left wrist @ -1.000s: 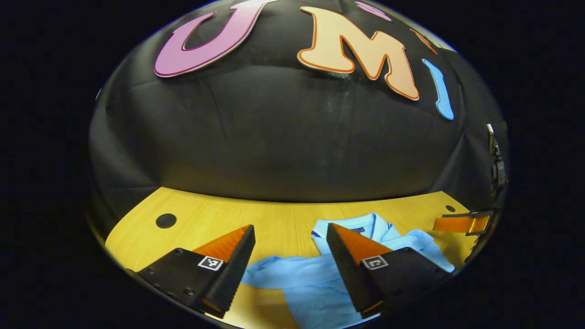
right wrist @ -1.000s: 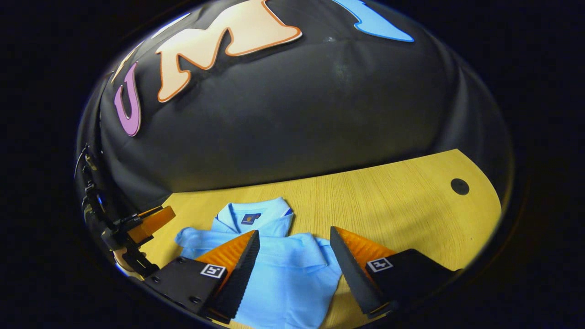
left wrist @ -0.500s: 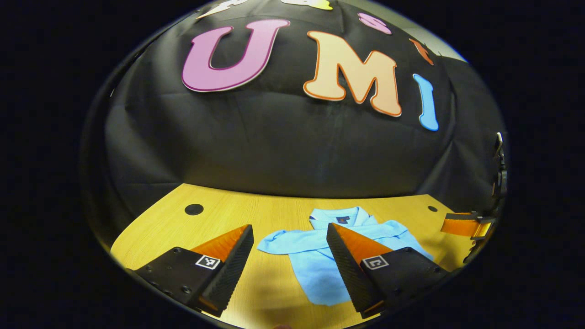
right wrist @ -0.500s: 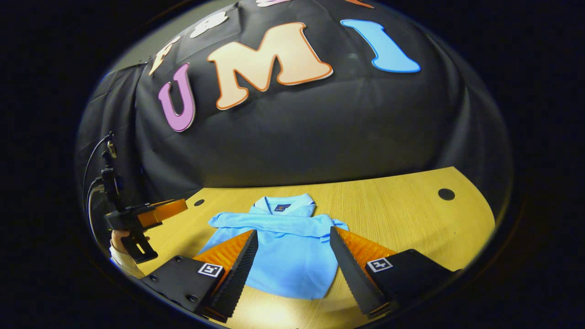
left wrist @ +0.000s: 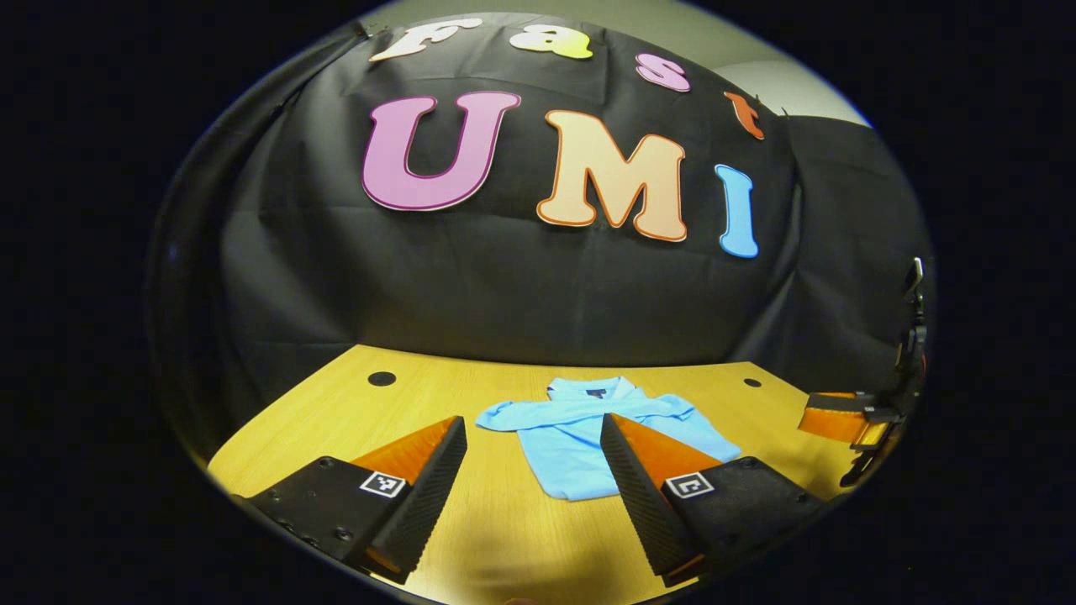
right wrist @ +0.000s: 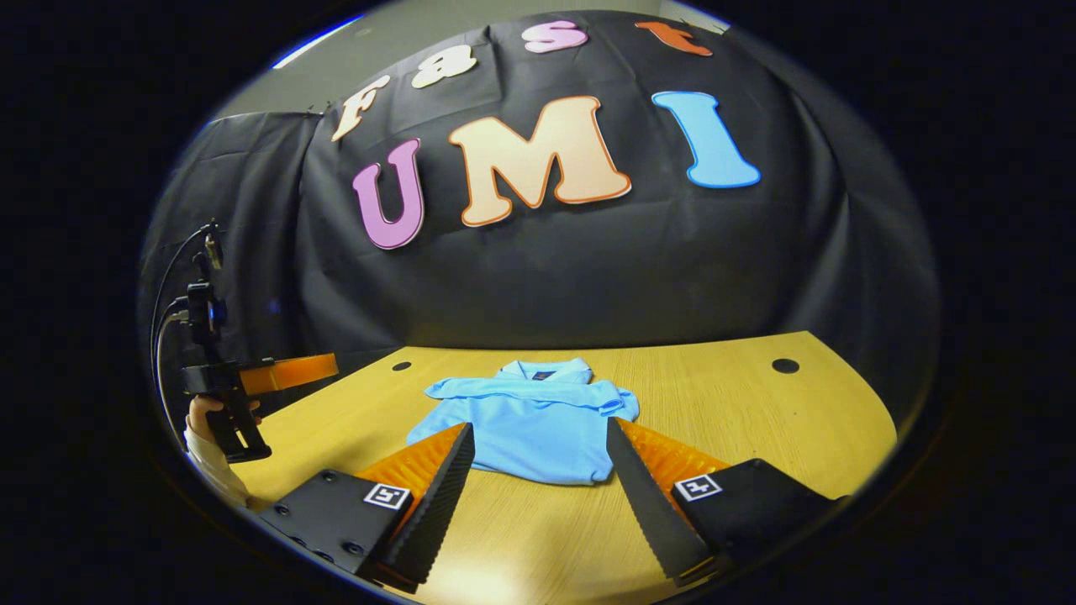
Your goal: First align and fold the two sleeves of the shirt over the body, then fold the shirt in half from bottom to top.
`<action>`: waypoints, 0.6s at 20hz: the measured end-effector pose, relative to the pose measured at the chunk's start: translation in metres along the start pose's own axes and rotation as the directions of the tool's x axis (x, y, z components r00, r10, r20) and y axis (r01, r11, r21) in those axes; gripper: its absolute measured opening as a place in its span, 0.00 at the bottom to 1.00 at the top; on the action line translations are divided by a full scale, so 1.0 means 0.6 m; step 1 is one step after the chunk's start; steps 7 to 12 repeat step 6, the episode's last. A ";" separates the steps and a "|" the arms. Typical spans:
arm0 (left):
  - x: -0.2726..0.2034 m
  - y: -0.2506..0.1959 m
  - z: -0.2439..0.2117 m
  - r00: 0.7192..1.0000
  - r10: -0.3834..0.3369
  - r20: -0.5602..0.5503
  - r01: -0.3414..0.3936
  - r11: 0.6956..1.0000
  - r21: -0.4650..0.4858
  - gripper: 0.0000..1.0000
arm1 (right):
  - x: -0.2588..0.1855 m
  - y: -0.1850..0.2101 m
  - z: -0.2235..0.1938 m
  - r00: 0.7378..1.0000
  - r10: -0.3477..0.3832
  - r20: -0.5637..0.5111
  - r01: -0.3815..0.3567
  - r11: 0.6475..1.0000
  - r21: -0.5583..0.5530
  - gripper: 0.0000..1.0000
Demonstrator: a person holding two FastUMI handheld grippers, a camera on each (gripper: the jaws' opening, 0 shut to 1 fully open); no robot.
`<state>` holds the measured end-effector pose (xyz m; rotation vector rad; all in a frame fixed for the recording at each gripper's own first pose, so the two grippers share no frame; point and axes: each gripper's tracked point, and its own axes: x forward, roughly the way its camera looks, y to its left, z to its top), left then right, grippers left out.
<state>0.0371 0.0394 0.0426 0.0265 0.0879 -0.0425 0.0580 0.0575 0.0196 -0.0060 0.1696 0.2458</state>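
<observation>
A light blue polo shirt (left wrist: 580, 437) (right wrist: 525, 424) lies on the wooden table (left wrist: 336, 420) (right wrist: 740, 412), collar toward the wall, both sleeves laid across the chest and the lower half folded up. My left gripper (left wrist: 533, 470) is open above the near part of the table, short of the shirt, holding nothing. My right gripper (right wrist: 540, 475) is open too, its fingers either side of the shirt's near edge in the right gripper view but raised off it. The left gripper (right wrist: 286, 371), with a hand on it, shows at the far left of the right gripper view.
Round cable holes (left wrist: 382, 378) (right wrist: 785, 365) sit near the table's back corners. The black cloth wall (left wrist: 504, 286) stands right behind the table. The right gripper (left wrist: 841, 416) shows at the right edge of the left gripper view.
Both grippers have pulled back and up from the shirt, which now looks smaller and farther. They stayed open throughout, and the shirt lies folded and still.
</observation>
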 end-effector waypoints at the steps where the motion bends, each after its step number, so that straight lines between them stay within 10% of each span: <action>1: -0.010 -0.002 -0.005 1.000 0.009 0.000 -0.009 1.000 0.006 0.96 | -0.013 0.002 -0.002 1.000 0.004 0.005 -0.004 1.000 0.004 0.98; 12: -0.038 -0.013 -0.030 0.999 0.041 -0.020 -0.041 0.999 -0.020 0.96 | -0.050 0.008 0.004 0.999 0.038 0.031 -0.039 0.999 0.038 0.98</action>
